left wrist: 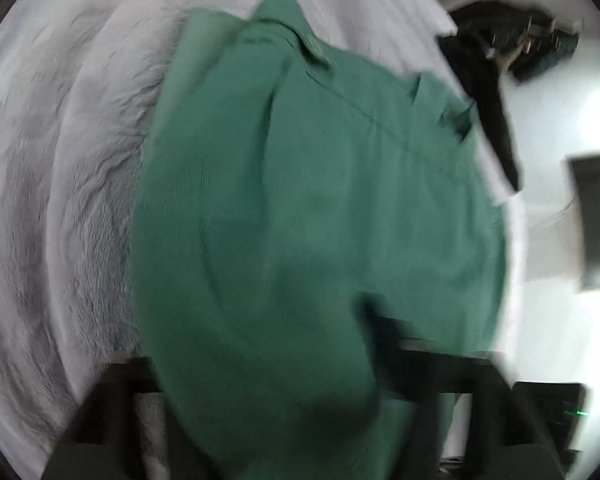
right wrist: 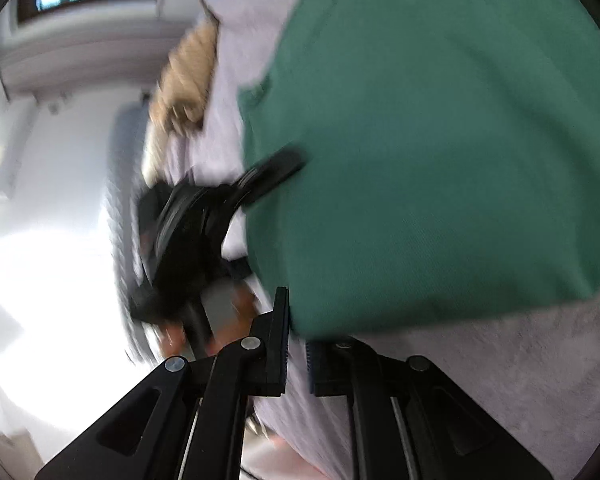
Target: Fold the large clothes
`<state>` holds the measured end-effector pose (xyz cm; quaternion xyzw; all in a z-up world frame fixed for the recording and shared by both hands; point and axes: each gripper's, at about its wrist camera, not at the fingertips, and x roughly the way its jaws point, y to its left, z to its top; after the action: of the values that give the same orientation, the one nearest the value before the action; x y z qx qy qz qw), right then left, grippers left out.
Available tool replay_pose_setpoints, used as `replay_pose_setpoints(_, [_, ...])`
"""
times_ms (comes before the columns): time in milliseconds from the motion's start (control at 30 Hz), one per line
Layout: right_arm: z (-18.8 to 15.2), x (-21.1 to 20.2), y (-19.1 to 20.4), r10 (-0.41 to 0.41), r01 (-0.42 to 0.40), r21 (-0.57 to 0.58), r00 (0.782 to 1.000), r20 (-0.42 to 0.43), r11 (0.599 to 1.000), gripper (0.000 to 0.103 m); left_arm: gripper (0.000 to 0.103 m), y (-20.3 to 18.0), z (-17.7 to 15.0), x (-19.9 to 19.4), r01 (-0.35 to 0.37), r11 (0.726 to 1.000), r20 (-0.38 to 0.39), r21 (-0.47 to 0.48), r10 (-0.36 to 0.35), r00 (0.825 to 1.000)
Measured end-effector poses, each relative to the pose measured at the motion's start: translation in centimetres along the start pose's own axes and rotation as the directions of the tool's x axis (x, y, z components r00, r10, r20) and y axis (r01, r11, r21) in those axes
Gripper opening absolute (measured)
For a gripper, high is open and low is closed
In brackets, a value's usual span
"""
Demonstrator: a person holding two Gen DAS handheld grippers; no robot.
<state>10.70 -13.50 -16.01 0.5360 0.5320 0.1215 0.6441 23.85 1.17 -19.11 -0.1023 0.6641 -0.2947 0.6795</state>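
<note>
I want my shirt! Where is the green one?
The green cotton shirt fills the middle of both views, spread on the pale fuzzy blanket.

— Where's your shirt (left wrist: 308, 200) lying?
— Spread on the blanket (left wrist: 68, 184), which runs out to its left in your left view.
— And your right gripper (right wrist: 296, 344)?
— At the shirt's near edge, your left gripper (right wrist: 204, 232) beyond it, left of the shirt.
</note>
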Motion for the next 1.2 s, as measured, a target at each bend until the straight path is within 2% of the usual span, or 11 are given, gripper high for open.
replay_pose_setpoints(100, [-0.1,-2.5,0.0,-0.088,0.086,-0.079,0.996,-0.021,0.993,0.011,0.023,-1.3,-0.2,-0.2,-0.019,0.999,0.033,0.044,0.017,0.999])
replay_pose_setpoints(167, [0.9,-5.9,-0.2,-0.153,0.161,-0.113,0.985,0.077,0.980,0.011,0.022,-2.3,-0.4,-1.0,-0.032,0.997,0.067,0.074,0.027,0.997])
replay_pose_setpoints(300, [4.8,-10.0,-2.7,-0.315,0.340,-0.072,0.919,0.237,0.938,0.007,0.020,-5.3,0.0,-3.0,-0.026,0.993,0.125,0.115,0.012,0.992])
replay_pose_setpoints(433, [6.3,-7.2,-6.7,-0.383,0.396,-0.082,0.913,0.143,0.914,0.003,0.019,-10.2,0.3,-4.9,-0.007,0.985,0.173,0.171,-0.023,0.985])
replay_pose_setpoints(533, [6.1,-7.3,-7.1,-0.352,0.369,-0.097,0.923,0.156,0.924,0.003,0.019,-15.9,0.4,-5.1,-0.037,0.962,0.203,0.270,-0.019,0.979])
replay_pose_setpoints(600, [5.5,-8.9,-7.7,-0.285,0.301,-0.091,0.946,0.154,0.949,0.003,0.019,-19.5,0.1,-4.9,-0.057,0.939,0.216,0.340,-0.019,0.976])
replay_pose_setpoints(700, [4.9,-11.8,-8.5,-0.185,0.202,-0.081,0.967,0.176,0.976,0.004,0.019,-25.8,-0.5,-4.0,-0.082,0.880,0.231,0.468,-0.032,0.972])
replay_pose_setpoints(867, [3.1,-20.4,-11.6,-0.114,0.128,-0.022,0.934,0.338,0.992,0.004,0.019,-35.4,-2.2,1.2,-0.103,0.763,0.198,0.638,-0.033,0.980])
replay_pose_setpoints(1000, [2.1,-25.3,-17.9,-0.083,0.037,0.119,0.908,0.410,0.992,0.008,0.019,-40.6,-2.9,8.9,-0.082,0.748,0.131,0.659,-0.007,0.991])
replay_pose_setpoints(1167, [1.1,-26.7,-23.6,-0.012,-0.102,0.236,0.899,0.438,0.966,0.008,0.020,-42.2,-5.1,16.4,-0.186,0.704,0.125,0.685,0.139,0.982])
replay_pose_setpoints(1200, [0.8,-26.8,-24.3,0.000,-0.120,0.241,0.896,0.443,0.963,0.008,0.027,-42.1,-5.5,16.9,-0.203,0.698,0.132,0.687,0.155,0.979])
